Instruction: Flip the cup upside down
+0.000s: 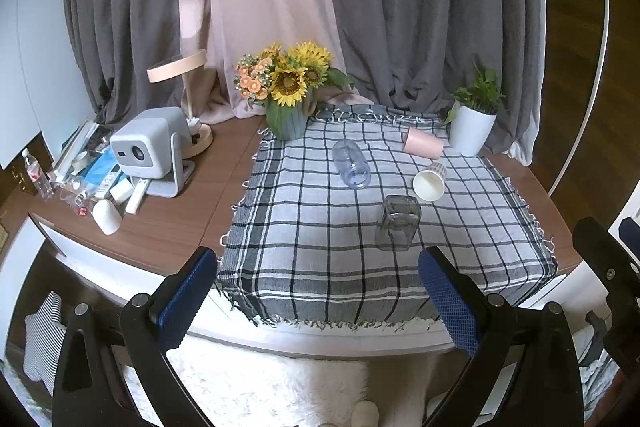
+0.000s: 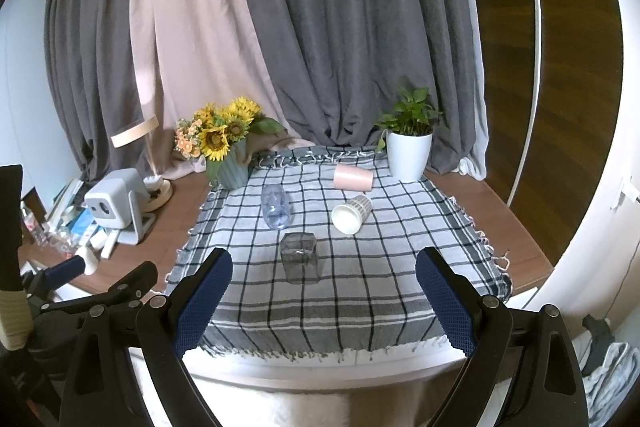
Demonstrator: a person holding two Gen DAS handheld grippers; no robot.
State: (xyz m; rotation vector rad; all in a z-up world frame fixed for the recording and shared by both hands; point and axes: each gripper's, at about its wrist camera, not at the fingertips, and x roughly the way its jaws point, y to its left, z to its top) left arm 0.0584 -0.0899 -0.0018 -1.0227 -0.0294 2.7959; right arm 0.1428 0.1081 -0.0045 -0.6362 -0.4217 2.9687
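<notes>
Several cups rest on a plaid cloth (image 1: 320, 247) (image 2: 360, 287). A grey square glass cup (image 1: 398, 223) (image 2: 301, 263) stands nearest me. A clear bluish cup (image 1: 352, 165) (image 2: 275, 207), a striped paper cup (image 1: 430, 181) (image 2: 352, 213) and a pink cup (image 1: 422, 143) (image 2: 354, 177) lie on their sides farther back. My left gripper (image 1: 318, 287) is open and empty, short of the table's front edge. My right gripper (image 2: 324, 291) is open and empty, in front of the glass cup.
A sunflower vase (image 1: 288, 95) (image 2: 224, 155) and a white potted plant (image 1: 472, 123) (image 2: 410, 151) stand at the back. A lamp (image 1: 188, 99), a projector (image 1: 148, 151) (image 2: 116, 201) and clutter fill the table's left. Curtains hang behind.
</notes>
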